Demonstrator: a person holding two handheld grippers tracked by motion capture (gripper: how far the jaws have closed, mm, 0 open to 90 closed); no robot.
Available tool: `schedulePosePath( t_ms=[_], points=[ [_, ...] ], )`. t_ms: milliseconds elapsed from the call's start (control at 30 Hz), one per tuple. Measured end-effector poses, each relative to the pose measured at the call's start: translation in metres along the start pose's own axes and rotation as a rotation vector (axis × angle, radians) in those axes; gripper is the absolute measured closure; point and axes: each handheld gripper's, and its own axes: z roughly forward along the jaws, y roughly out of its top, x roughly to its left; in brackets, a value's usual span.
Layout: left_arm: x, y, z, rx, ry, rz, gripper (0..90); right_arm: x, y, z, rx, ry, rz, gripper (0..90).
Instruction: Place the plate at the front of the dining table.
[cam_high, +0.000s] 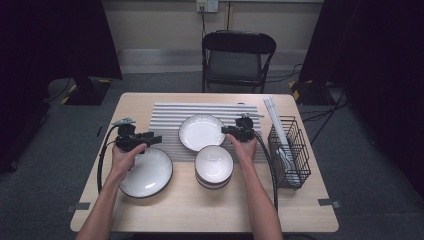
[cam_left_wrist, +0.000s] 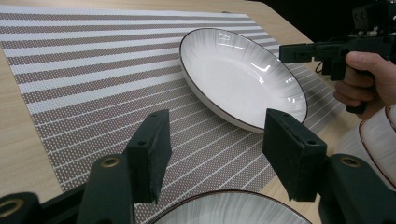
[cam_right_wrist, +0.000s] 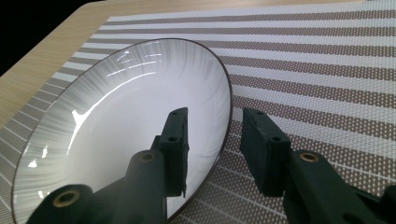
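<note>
at the near left of the wooden table (cam_high: 200, 215), the left gripper (cam_high: 150, 138) hovers with jaws spread and nothing between them, just above the far rim of a large dark-rimmed plate (cam_high: 147, 172). in the middle, a white plate (cam_high: 201, 132) lies on the striped mat (cam_high: 165, 117), with a stack of bowls (cam_high: 214, 165) just nearer. at that plate's right edge, the right gripper (cam_high: 226, 130) straddles the rim, jaws parted and not pressing it. a black wire basket (cam_high: 290, 150) stands at far right.
</note>
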Motion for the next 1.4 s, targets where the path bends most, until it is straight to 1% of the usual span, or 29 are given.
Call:
schedulePosePath(
  t_ms=[33, 100, 133, 167, 200, 233, 300, 367, 467, 533, 700, 767, 800, 867, 967, 1033, 1067, 1100, 1133, 1200, 1267, 1367, 1400],
  points=[
    [0.000, 0.000, 0.000, -0.001, 0.003, 0.001, 42.0, 0.001, 0.000, -0.002, -0.008, 0.010, 0.001, 60.8],
    [0.000, 0.000, 0.000, 0.005, 0.008, 0.005, 42.0, 0.002, -0.001, -0.003, -0.008, 0.013, 0.000, 60.3],
    [-0.001, 0.000, 0.000, 0.007, 0.003, 0.011, 42.7, 0.003, -0.002, -0.005, -0.005, 0.009, -0.013, 59.7],
    [-0.002, 0.000, 0.000, 0.009, 0.015, 0.016, 42.8, 0.003, -0.003, -0.006, -0.006, 0.008, -0.013, 58.4],
    [-0.002, 0.000, 0.000, 0.010, 0.019, 0.019, 42.3, 0.003, -0.004, -0.008, -0.006, 0.011, -0.005, 56.7],
    [-0.002, 0.000, 0.000, 0.011, 0.022, 0.030, 42.0, 0.003, -0.005, -0.009, -0.007, 0.012, 0.002, 55.8],
    [-0.002, -0.001, 0.001, 0.028, 0.038, 0.044, 41.5, 0.004, -0.007, -0.010, 0.004, 0.017, 0.002, 54.0],
    [-0.001, -0.001, -0.001, 0.033, 0.040, 0.044, 41.4, 0.006, -0.008, -0.012, 0.005, 0.018, -0.004, 53.4],
    [-0.001, -0.001, -0.004, 0.024, 0.041, 0.037, 41.3, 0.009, -0.009, -0.014, -0.002, 0.024, -0.007, 52.6],
    [-0.001, -0.001, -0.005, 0.019, 0.039, 0.033, 41.3, 0.011, -0.009, -0.016, 0.004, 0.022, -0.019, 51.1],
    [-0.002, -0.001, -0.006, 0.029, 0.033, 0.034, 41.1, 0.015, -0.014, -0.023, 0.011, 0.008, -0.051, 47.5],
    [-0.002, -0.001, -0.006, 0.031, 0.031, 0.031, 40.7, 0.015, -0.016, -0.026, 0.013, 0.001, -0.060, 47.1],
    [-0.002, -0.001, -0.005, 0.032, 0.024, 0.032, 40.6, 0.014, -0.017, -0.028, 0.013, -0.003, -0.058, 47.0],
    [-0.004, 0.000, -0.005, 0.035, 0.026, 0.035, 40.6, 0.013, -0.020, -0.031, 0.010, -0.003, -0.057, 47.0],
    [-0.006, 0.000, -0.005, 0.034, 0.032, 0.052, 38.8, 0.011, -0.026, -0.035, 0.021, -0.004, -0.071, 47.0],
    [-0.008, 0.000, -0.004, 0.040, 0.033, 0.067, 37.2, 0.010, -0.030, -0.038, 0.023, -0.016, -0.085, 46.6],
    [-0.009, 0.000, -0.004, 0.041, 0.044, 0.076, 36.8, 0.009, -0.032, -0.039, 0.028, -0.020, -0.093, 46.3],
    [-0.009, 0.000, -0.003, 0.043, 0.040, 0.076, 35.7, 0.009, -0.034, -0.040, 0.032, -0.023, -0.094, 45.5],
    [-0.010, 0.000, -0.003, 0.042, 0.027, 0.076, 35.1, 0.008, -0.035, -0.041, 0.034, -0.024, -0.096, 45.0],
    [-0.011, 0.000, -0.003, 0.047, 0.037, 0.090, 34.4, 0.008, -0.039, -0.043, 0.040, -0.026, -0.101, 44.3],
    [-0.012, 0.001, -0.003, 0.037, 0.028, 0.087, 33.1, 0.006, -0.043, -0.044, 0.048, -0.041, -0.115, 43.0],
    [-0.013, 0.002, -0.004, 0.033, 0.026, 0.089, 32.3, 0.004, -0.047, -0.045, 0.061, -0.046, -0.117, 42.3],
    [-0.013, 0.002, -0.004, 0.038, 0.026, 0.093, 32.0, 0.004, -0.048, -0.045, 0.063, -0.044, -0.114, 42.6]
  ],
)
